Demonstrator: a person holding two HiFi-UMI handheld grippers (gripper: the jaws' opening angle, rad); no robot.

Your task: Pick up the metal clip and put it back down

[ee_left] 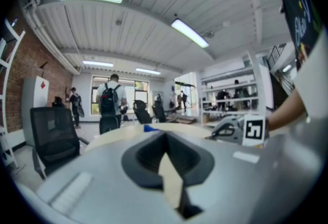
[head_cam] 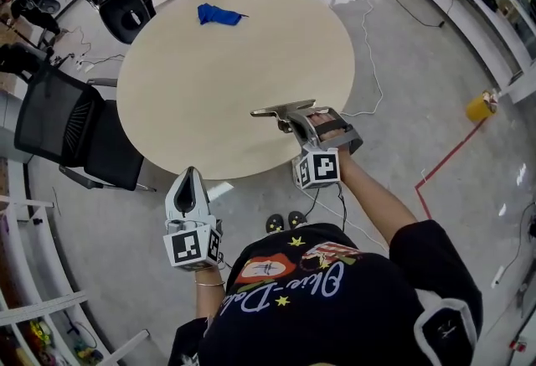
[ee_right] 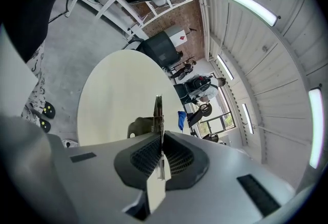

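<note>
The right tongs are pinched nearly closed on the metal clip, which stands edge-on between them and juts forward past the tips. It hangs over the near right part of the round desk, its long axis running leftward. Setting it down likely means lowering straight. The left tongs, closed and empty, wait off the desk's near edge
</note>
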